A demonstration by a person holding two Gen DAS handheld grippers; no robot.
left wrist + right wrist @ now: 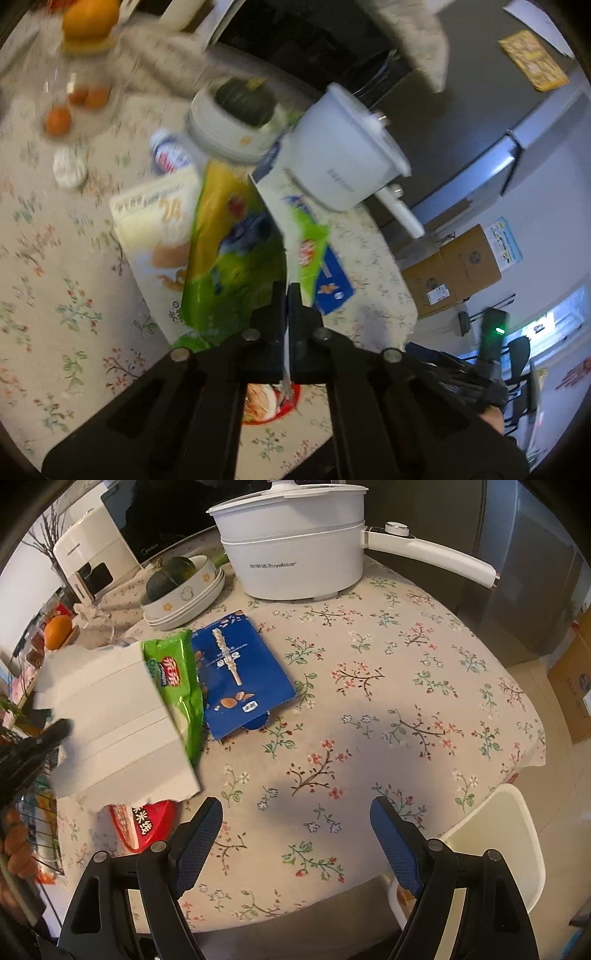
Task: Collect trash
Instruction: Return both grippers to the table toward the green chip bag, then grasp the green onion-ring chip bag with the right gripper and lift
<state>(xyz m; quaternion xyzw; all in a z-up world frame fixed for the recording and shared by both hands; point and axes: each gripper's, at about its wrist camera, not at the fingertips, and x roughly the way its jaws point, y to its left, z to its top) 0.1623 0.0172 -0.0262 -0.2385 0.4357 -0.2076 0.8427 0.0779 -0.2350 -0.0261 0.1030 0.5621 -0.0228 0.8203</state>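
Note:
My left gripper (287, 290) is shut on the edge of a white paper bag (284, 229) and holds it edge-on above the table; the bag shows broadside at the left of the right wrist view (110, 723). Under it lie a green snack wrapper (177, 686), a blue snack packet (240, 672) and a red wrapper (147, 823). In the left wrist view I see the green wrapper (229, 258), the blue packet (334, 284) and the red wrapper (266, 402). My right gripper (295, 834) is open and empty above the floral tablecloth (369, 720).
A white electric pot (295, 550) with a long handle stands at the back. A bowl holding a dark squash (181, 587), a white appliance (92, 561) and an orange (57, 627) are at the back left. A white chair (498, 834) is near the table's front edge.

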